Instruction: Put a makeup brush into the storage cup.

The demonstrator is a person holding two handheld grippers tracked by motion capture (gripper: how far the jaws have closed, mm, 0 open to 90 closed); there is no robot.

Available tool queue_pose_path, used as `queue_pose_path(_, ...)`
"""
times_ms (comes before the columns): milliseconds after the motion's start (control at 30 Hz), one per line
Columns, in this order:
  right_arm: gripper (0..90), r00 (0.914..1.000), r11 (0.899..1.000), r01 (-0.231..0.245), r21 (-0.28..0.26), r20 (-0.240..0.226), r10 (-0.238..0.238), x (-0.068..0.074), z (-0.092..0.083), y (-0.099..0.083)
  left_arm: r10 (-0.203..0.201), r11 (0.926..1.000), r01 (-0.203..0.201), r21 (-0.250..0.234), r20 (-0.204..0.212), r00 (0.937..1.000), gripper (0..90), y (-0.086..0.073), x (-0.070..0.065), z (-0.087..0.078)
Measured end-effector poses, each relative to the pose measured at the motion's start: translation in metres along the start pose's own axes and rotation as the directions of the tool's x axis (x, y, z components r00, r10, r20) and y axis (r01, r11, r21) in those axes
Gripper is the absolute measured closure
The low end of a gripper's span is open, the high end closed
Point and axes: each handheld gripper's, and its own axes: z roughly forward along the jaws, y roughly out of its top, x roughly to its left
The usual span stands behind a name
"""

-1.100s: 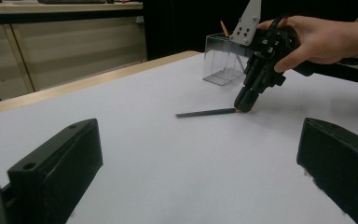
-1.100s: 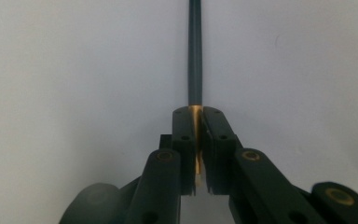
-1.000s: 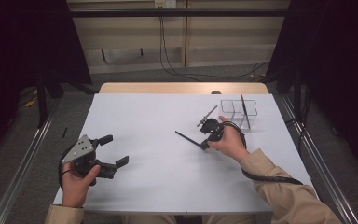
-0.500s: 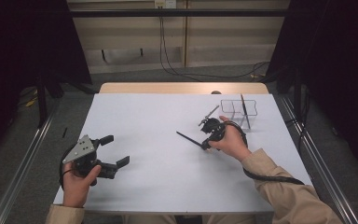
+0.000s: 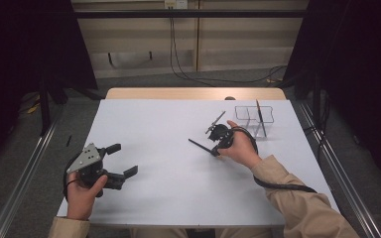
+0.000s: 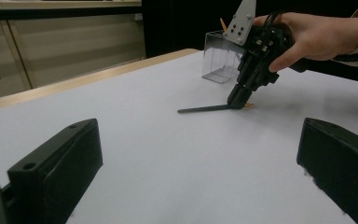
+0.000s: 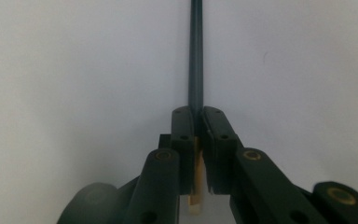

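Left gripper [image 5: 121, 159] rests low over the near left of the table [image 5: 154, 129], held in the person's left hand [image 5: 82, 193], its two jaws spread wide with bare tabletop between them; in the left gripper view the jaws stand at either edge of the picture, well apart, touching no object. Right of the table's middle, the right gripper [image 5: 214, 150] is pressed together on a pencil [image 5: 198, 146], pinching it near one end. From the right gripper view the dark shaft [image 7: 196, 56] runs straight out ahead from between the closed jaws, and a pale wooden end shows behind the pads. In the left gripper view the right gripper [image 6: 240, 99] points down at the table with the pencil [image 6: 203, 109] lying nearly flat on the white top, sticking out away from the jaws, while the right hand [image 6: 314, 32] grips the tool from above. Beyond it, at the far right of the table, stands a clear box [image 5: 250, 121] with partitions inside; one dark stick-like item [image 5: 260, 116] leans in it, its tip rising over the rim. Which compartment holds it cannot be told. Count: two grippers, one pencil in the grip, one clear box, one item seen in the box.
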Motion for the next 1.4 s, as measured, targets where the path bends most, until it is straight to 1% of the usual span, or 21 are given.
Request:
queue_pose_path(167, 84.2, 0.9999, 1.0, 0.008, 0.003, -0.011, -0.008, -0.001, 0.0, 0.0, 0.0, 1.0, 0.0, 0.001, -0.003, 1.0, 0.0, 0.001, -0.001, 0.0)
queue_pose_path(200, 84.2, 0.9997, 1.0, -0.002, 0.001, -0.026, 0.002, -0.001, -0.001, -0.001, -0.003, 1.0, 0.003, -0.002, 0.004, 1.0, 0.0, 0.0, -0.001, 0.001)
queue_pose_path(233, 84.3, 0.9991, 1.0, 0.009, 0.002, -0.043, -0.008, -0.003, -0.002, -0.002, -0.003, 1.0, 0.003, 0.0, 0.003, 1.0, 0.0, 0.0, -0.001, 0.001)
queue_pose_path(300, 84.3, 0.9989, 1.0, 0.012, 0.002, -0.046, -0.012, -0.003, -0.003, -0.005, 0.002, 1.0, -0.002, 0.008, 0.008, 1.0, 0.0, 0.0, -0.001, 0.002)
queue_pose_path(333, 84.3, 0.9984, 1.0, 0.01, 0.002, -0.055, -0.01, -0.003, -0.005, -0.007, 0.001, 1.0, -0.001, 0.008, 0.003, 1.0, 0.0, 0.0, -0.002, 0.002)
queue_pose_path(400, 84.4, 0.996, 1.0, 0.028, -0.003, -0.085, -0.028, -0.004, -0.007, -0.01, -0.004, 1.0, 0.004, 0.008, 0.005, 1.0, 0.0, 0.0, -0.002, 0.003)
queue_pose_path(467, 84.4, 0.9946, 0.999, 0.037, -0.011, -0.097, -0.038, -0.004, -0.01, -0.012, -0.005, 1.0, 0.005, 0.006, 0.013, 0.9999, 0.0, 0.0, -0.002, 0.004)
queue_pose_path(500, 84.4, 0.9934, 0.999, 0.046, -0.018, -0.104, -0.047, -0.004, -0.012, -0.012, -0.002, 1.0, 0.001, 0.009, 0.013, 0.9999, 0.0, 0.0, -0.002, 0.004)
queue_pose_path(533, 84.4, 0.9925, 0.999, 0.045, -0.025, -0.112, -0.047, -0.003, -0.014, -0.014, 0.001, 0.9999, -0.001, 0.012, 0.003, 1.0, 0.0, 0.0, -0.003, 0.004)
queue_pose_path(600, 84.4, 0.991, 0.998, 0.044, -0.035, -0.125, -0.048, -0.003, -0.018, -0.015, -0.002, 0.9999, 0.002, 0.011, 0.003, 1.0, 0.0, 0.001, -0.003, 0.005)
queue_pose_path(633, 84.4, 0.9911, 0.999, 0.033, -0.041, -0.128, -0.038, -0.001, -0.02, -0.015, -0.002, 0.9999, 0.002, 0.01, 0.005, 1.0, 0.0, 0.001, -0.003, 0.006)
queue_pose_path(667, 84.4, 0.9905, 0.998, 0.044, -0.055, -0.128, -0.051, -0.002, -0.022, -0.016, 0.004, 0.9999, -0.004, 0.015, 0.017, 0.9999, 0.0, 0.001, -0.003, 0.006)
queue_pose_path(767, 84.5, 0.9883, 0.997, 0.06, -0.053, -0.137, -0.067, 0.001, -0.028, -0.018, 0.006, 0.9998, -0.006, 0.018, 0.012, 0.9999, 0.0, 0.002, -0.004, 0.008)
queue_pose_path(833, 84.5, 0.987, 0.996, 0.068, -0.062, -0.142, -0.076, 0.003, -0.031, -0.019, 0.005, 0.9998, -0.005, 0.017, 0.023, 0.9997, 0.0, 0.002, -0.004, 0.01)
queue_pose_path(900, 84.5, 0.9856, 0.994, 0.078, -0.071, -0.145, -0.088, 0.005, -0.035, -0.02, 0.007, 0.9998, -0.007, 0.018, 0.018, 0.9998, 0.0, 0.003, -0.005, 0.011)
queue_pose_path(967, 84.5, 0.9806, 0.992, 0.09, -0.087, -0.166, -0.104, 0.006, -0.038, -0.021, 0.004, 0.9999, -0.005, 0.015, 0.022, 0.9998, 0.0, 0.004, -0.006, 0.013)
queue_pose_path(1000, 84.5, 0.9799, 0.992, 0.095, -0.082, -0.168, -0.108, 0.008, -0.039, -0.022, 0.006, 0.9998, -0.006, 0.018, 0.03, 0.9995, 0.0, 0.004, -0.006, 0.014)
queue_pose_path(1033, 84.5, 0.9784, 0.991, 0.109, -0.078, -0.168, -0.121, 0.008, -0.041, -0.023, 0.009, 0.9998, -0.01, 0.019, 0.027, 0.9996, 0.0, 0.004, -0.007, 0.014)
queue_pose_path(1133, 84.5, 0.9747, 0.987, 0.135, -0.084, -0.167, -0.148, 0.012, -0.045, -0.024, 0.007, 0.9998, -0.008, 0.019, 0.037, 0.9993, 0.0, 0.005, -0.009, 0.017)
queue_pose_path(1333, 84.5, 0.9628, 0.98, 0.179, -0.089, -0.189, -0.193, 0.02, -0.054, -0.026, 0.005, 0.9996, -0.006, 0.028, 0.066, 0.9978, 0.0, 0.008, -0.013, 0.024)
queue_pose_path(1400, 84.5, 0.9591, 0.977, 0.195, -0.089, -0.191, -0.209, 0.023, -0.056, -0.027, 0.01, 0.9995, -0.012, 0.03, 0.075, 0.9972, 0.0, 0.01, -0.015, 0.026)
